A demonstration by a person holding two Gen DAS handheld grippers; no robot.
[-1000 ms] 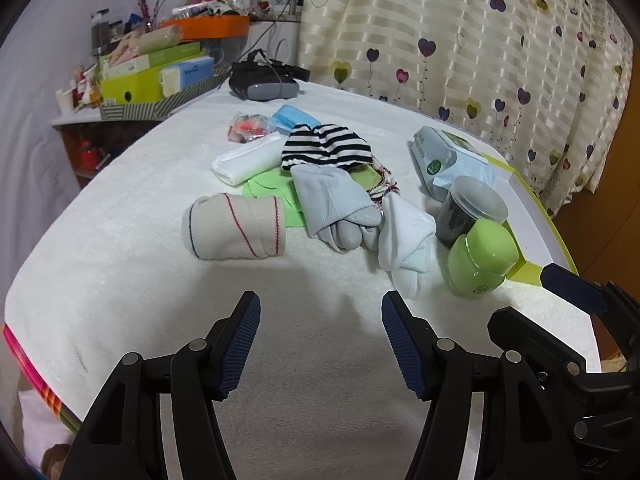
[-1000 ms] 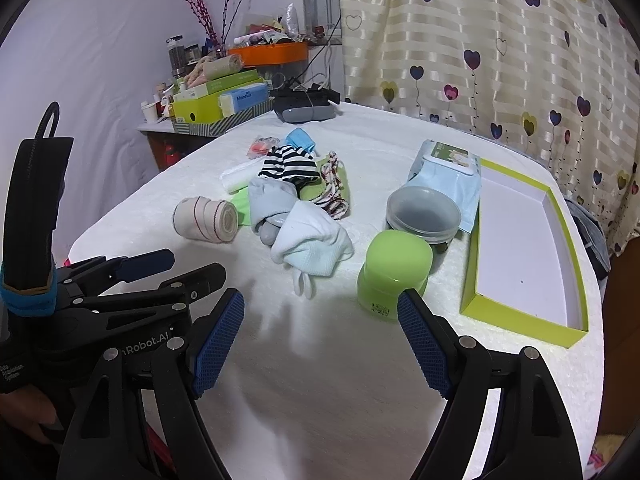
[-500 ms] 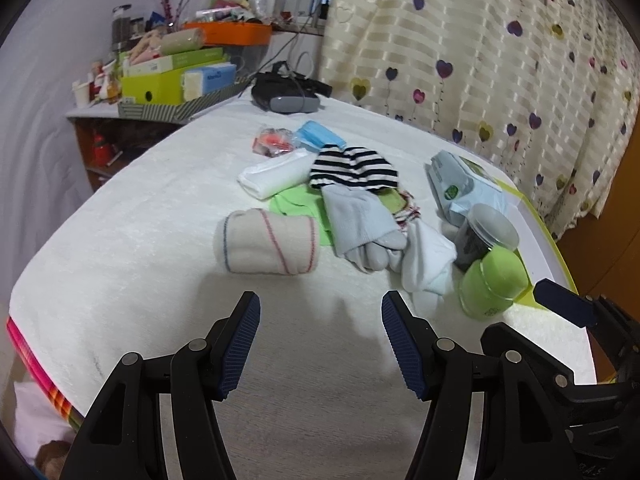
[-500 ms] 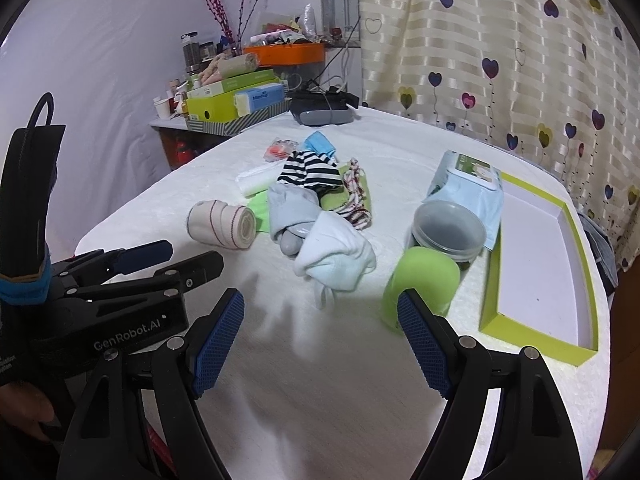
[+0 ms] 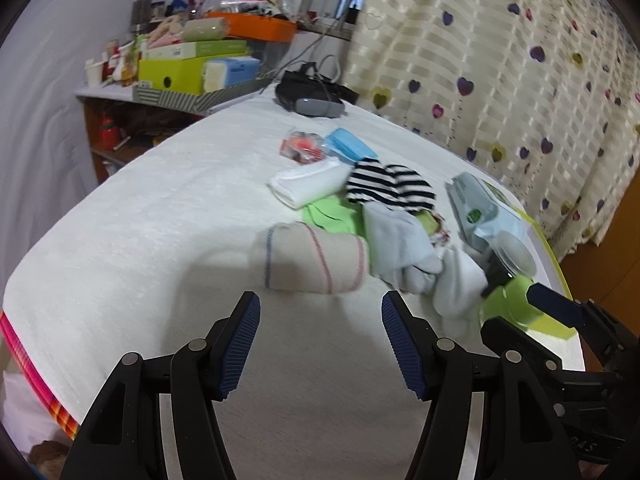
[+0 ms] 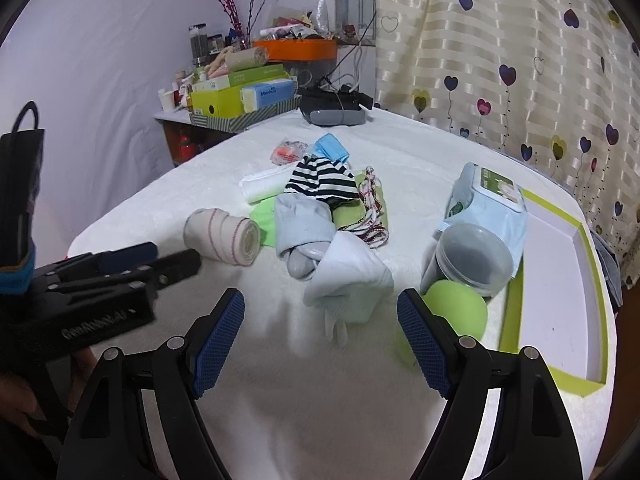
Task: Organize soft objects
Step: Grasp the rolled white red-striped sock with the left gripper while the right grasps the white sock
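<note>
A heap of soft things is seen in the middle of both views, on the white table [image 6: 280, 380]. A rolled cloth [image 5: 316, 258] with thin red and blue lines is found at the left end of the heap, just above the middle of the left view. Next to it a grey sock [image 6: 302, 226] is laid, and a white sock [image 6: 352, 278] is touching it lower down. A striped hat [image 6: 322, 180] is seen higher in the frame, with a folded white cloth [image 5: 310, 182] to its left. At the right side of the right view a green box lid [image 6: 560, 280] is lying with nothing in it. A green cup [image 6: 456, 312] and a clear tub [image 6: 474, 258] are set between the heap and the lid. The left gripper [image 5: 320, 344] is held wide apart, and nothing is gripped by it. The right gripper [image 6: 320, 340] is spread wide too, and nothing is held. Nothing seems to be sorted yet, so the first pick is most likely being lined up. The rolled cloth is right above the left fingers, and the white sock is right above the right ones. For the next move, one gripper would need to be pushed forward and down until a soft thing is between its fingers, and then squeezed.
</note>
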